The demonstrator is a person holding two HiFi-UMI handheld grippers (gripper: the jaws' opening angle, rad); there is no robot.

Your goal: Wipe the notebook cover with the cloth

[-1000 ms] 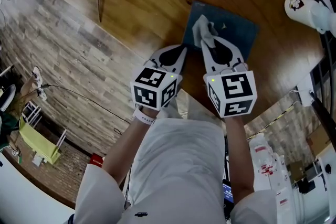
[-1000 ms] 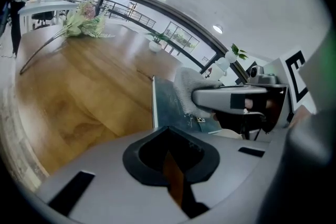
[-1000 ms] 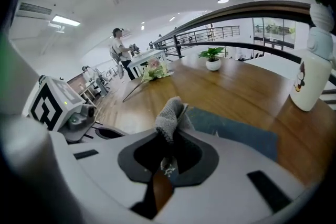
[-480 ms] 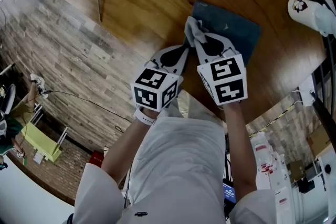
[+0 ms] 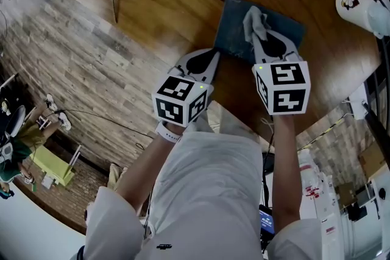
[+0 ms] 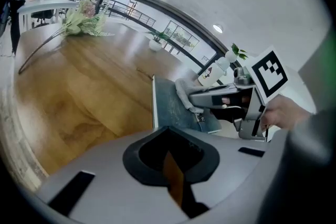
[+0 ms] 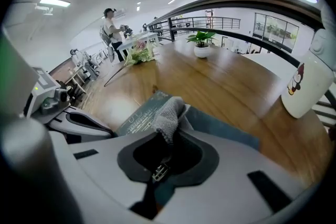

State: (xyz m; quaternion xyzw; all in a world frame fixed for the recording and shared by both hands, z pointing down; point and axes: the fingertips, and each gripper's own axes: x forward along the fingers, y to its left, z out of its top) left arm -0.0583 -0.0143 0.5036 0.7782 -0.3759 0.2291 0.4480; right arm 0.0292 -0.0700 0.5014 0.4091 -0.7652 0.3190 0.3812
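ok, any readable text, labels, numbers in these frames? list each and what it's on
No text reads clearly.
Notebook: white lettering on the cover, beside the cloth, too blurred to read.
White container: cartoon figure only, no words visible.
Marker cubes: black-and-white square patterns, no words.
White packages off the table edge: red print, too small to read.

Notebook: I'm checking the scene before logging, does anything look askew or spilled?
Nothing spilled or damaged: the notebook lies flat, the cloth bunched on its cover in the right hand-held gripper.
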